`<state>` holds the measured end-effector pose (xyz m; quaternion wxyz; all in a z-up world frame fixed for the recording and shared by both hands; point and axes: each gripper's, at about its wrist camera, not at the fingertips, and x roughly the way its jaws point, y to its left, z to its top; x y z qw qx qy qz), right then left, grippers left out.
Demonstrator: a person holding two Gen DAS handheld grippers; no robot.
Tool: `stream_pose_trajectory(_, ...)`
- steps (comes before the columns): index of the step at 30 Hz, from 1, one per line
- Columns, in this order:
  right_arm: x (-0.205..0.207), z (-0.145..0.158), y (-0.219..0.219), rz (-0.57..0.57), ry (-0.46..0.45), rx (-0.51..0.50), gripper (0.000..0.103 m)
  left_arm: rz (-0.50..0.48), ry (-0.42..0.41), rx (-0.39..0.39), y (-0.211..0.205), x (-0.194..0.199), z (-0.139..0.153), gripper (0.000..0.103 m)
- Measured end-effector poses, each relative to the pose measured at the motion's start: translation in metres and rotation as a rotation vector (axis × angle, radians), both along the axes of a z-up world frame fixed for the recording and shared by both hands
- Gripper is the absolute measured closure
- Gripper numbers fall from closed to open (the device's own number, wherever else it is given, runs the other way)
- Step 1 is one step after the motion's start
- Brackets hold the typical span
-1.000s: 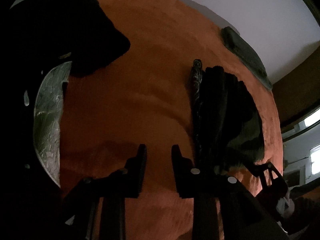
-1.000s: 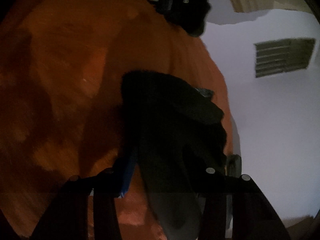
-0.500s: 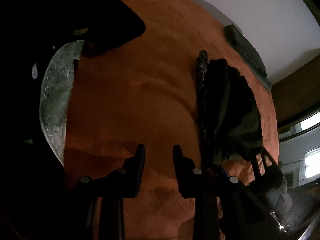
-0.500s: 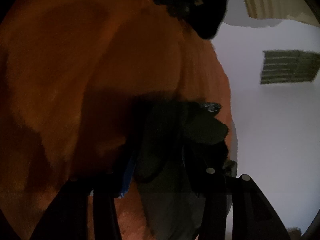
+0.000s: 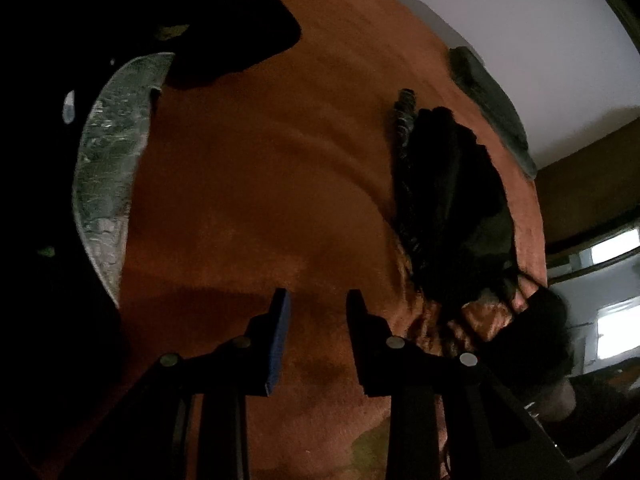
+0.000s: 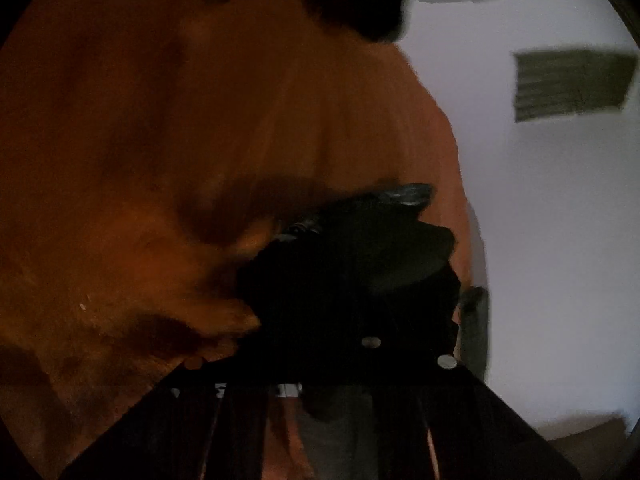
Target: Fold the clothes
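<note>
an orange blanket-covered surface [image 5: 256, 184] carries a dark garment pile [image 5: 452, 204], with a green cloth [image 5: 492, 108] near its far edge.

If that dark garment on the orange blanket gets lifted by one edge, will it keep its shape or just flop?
Probably flop: the dark garment lies in soft, uneven folds, so it looks limp. It would likely sag and unfold rather than lift as one piece. It may also drag on the fuzzy orange blanket, which is already bunched up beside it near the right gripper, whose fingers are closing there.
</note>
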<state>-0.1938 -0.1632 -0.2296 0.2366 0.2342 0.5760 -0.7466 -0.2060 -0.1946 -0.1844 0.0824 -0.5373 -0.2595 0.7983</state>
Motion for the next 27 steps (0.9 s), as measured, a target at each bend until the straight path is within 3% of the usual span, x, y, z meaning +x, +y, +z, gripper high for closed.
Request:
stream_pose_trajectory(4, -0.043, 0.094, 0.032, -0.102, -0.248, -0.27, 0.096, -0.082, 0.063, -0.038, 0.022, -0.006, 0.006, 0.072)
stream_pose_trajectory(6, -0.061, 0.135, 0.047, -0.134, -0.339, -0.349, 0.096, -0.115, 0.095, -0.036, 0.036, -0.014, 0.009, 0.072)
stream_pose_trajectory(9, -0.098, 0.197, 0.064, -0.179, -0.482, -0.462, 0.096, -0.131, 0.141, 0.037, 0.051, -0.027, 0.024, 0.072)
stream_pose_trajectory(11, -0.114, 0.233, 0.075, -0.205, -0.57, -0.538, 0.096, -0.151, 0.197, 0.086, 0.063, -0.037, 0.045, 0.072)
stream_pose_trajectory(15, -0.122, 0.297, 0.116, -0.249, -0.765, -0.739, 0.096, -0.211, 0.374, 0.099, 0.084, -0.051, 0.11, 0.072)
stream_pose_trajectory(17, -0.13, 0.311, 0.145, -0.282, -0.846, -0.841, 0.096, -0.239, 0.428, 0.093, 0.093, -0.056, 0.132, 0.068)
stream_pose_trajectory(18, -0.134, 0.317, 0.16, -0.299, -0.884, -0.892, 0.096, -0.25, 0.449, 0.085, 0.097, -0.06, 0.139, 0.06)
stream_pose_trajectory(19, -0.141, 0.311, 0.178, -0.333, -0.926, -0.947, 0.096, -0.259, 0.466, 0.073, 0.103, -0.066, 0.144, 0.053)
stream_pose_trajectory(22, -0.17, 0.252, 0.231, -0.438, -1.059, -1.07, 0.096, -0.269, 0.445, 0.01, 0.123, -0.096, 0.13, 0.052)
stream_pose_trajectory(25, -0.202, 0.156, 0.273, -0.535, -1.191, -1.102, 0.094, -0.283, 0.335, -0.058, 0.144, -0.137, 0.083, 0.052)
stream_pose_trajectory(27, -0.223, 0.081, 0.306, -0.692, -1.205, -1.086, 0.08, -0.302, 0.26, -0.134, 0.153, -0.161, 0.05, 0.052)
